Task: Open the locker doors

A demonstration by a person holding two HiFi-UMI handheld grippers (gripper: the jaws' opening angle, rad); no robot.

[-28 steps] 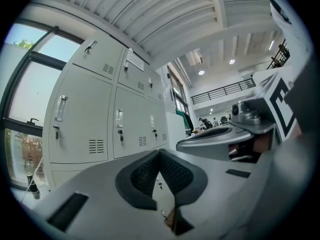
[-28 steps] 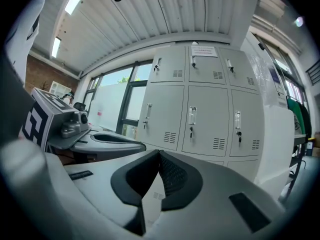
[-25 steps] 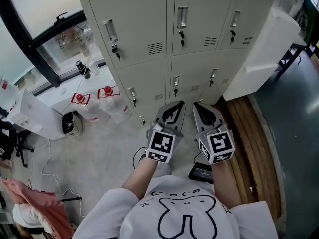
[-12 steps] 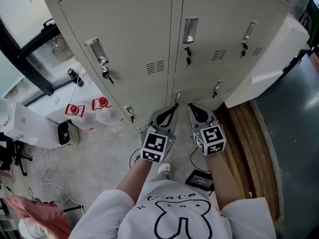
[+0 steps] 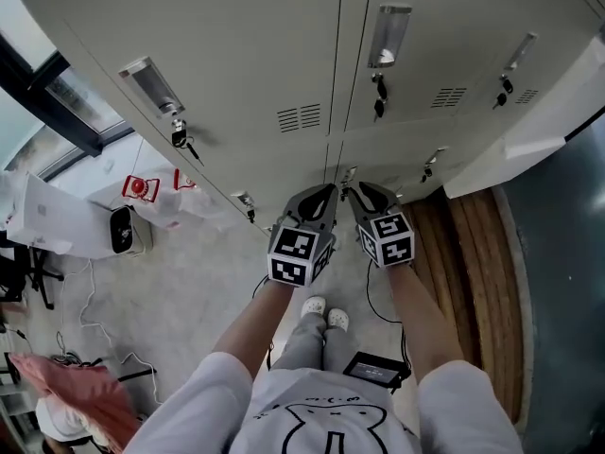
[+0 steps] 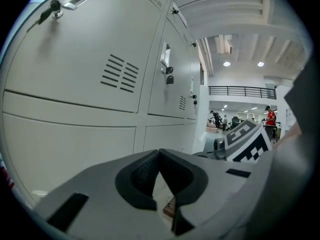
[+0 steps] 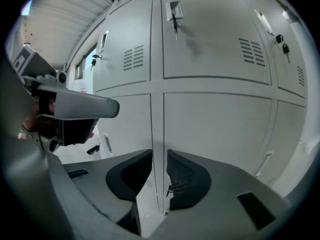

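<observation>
A bank of beige lockers (image 5: pixel 284 55) fills the head view, every door shut, with keys hanging under the recessed handles (image 5: pixel 389 36). Both grippers point at the lower row near a small handle (image 5: pixel 348 176). My left gripper (image 5: pixel 321 195) is shut, its tips meeting with nothing between them (image 6: pixel 159 153). My right gripper (image 5: pixel 367 193) is open; its jaws have just been opening and hold nothing. In the right gripper view the gripper (image 7: pixel 159 156) faces the seam between two lower doors (image 7: pixel 215 134), a short way off.
Water bottles with red caps (image 5: pixel 142 189) and a black device (image 5: pixel 121 230) stand on the floor at left. A black box (image 5: pixel 376 370) lies by my feet. A wooden platform (image 5: pixel 473 272) and a white cabinet (image 5: pixel 553 126) are at right.
Both grippers have moved forward and down toward the lower lockers, which now loom larger. The right gripper's jaws stand wider apart than before.
</observation>
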